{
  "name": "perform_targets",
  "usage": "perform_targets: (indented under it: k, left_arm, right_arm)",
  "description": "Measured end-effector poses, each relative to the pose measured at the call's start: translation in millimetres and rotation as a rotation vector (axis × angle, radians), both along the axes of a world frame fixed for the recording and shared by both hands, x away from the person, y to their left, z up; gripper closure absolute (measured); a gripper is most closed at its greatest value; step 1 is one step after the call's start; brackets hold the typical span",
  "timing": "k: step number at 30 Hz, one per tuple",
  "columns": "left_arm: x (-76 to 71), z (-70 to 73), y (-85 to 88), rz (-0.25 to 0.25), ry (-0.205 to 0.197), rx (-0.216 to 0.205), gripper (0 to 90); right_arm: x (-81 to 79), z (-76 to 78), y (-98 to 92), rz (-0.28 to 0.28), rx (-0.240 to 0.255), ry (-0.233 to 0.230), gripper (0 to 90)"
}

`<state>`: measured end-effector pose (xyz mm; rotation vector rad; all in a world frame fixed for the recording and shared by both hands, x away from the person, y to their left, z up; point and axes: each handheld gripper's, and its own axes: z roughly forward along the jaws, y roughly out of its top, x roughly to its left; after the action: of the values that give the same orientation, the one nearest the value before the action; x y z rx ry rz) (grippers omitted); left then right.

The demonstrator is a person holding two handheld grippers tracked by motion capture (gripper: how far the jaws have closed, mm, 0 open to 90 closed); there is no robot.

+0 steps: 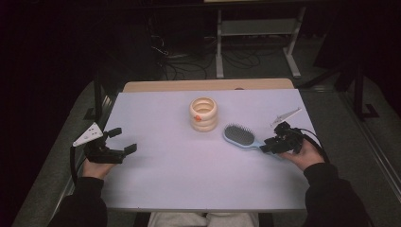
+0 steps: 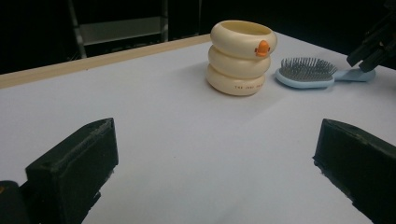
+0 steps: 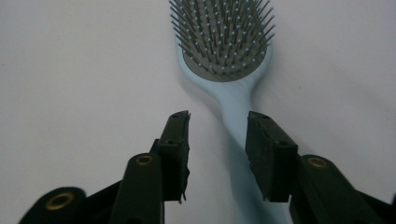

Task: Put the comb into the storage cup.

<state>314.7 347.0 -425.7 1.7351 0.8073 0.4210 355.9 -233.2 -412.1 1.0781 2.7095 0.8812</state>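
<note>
Our right gripper (image 3: 217, 140) sits low over the hairbrush (image 1: 239, 136) at the right of the table (image 1: 156, 170), jaws parted around the handle, not pressing. Our left gripper (image 1: 124, 140) waits wide, far left. Risk: the slim handle sits off-centre, so closing may push it sideways.

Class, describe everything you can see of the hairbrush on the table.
The hairbrush has a pale blue, plastic-looking body with an oval grey pad of thin dark bristles. It lies flat on the white table, bristles up, right of the cream ringed cup and apart from it. Its handle points toward the right gripper, whose open jaws straddle the handle; whether either presses on it cannot be told.
</note>
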Motion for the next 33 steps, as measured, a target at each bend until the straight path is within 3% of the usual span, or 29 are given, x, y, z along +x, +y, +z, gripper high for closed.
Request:
perform_targets:
  k: [11,23,33]
  left_arm:
    - [0.6,-0.4,-0.2,-0.003,0.0,0.003,0.0]
    - [1.2,-0.7,-0.5,-0.006,0.001,0.006,0.0]
    - [1.5,-0.8,-0.8,-0.007,0.0,0.007,0.0]
  right_arm:
    - [8.1,1.6,3.1,-0.015,-0.034,-0.006,37.2]
    - [21.9,-0.3,15.0,0.033,-0.096,0.038,17.1]
    - [34.5,-7.3,24.2,0.062,-0.15,0.087,6.4]
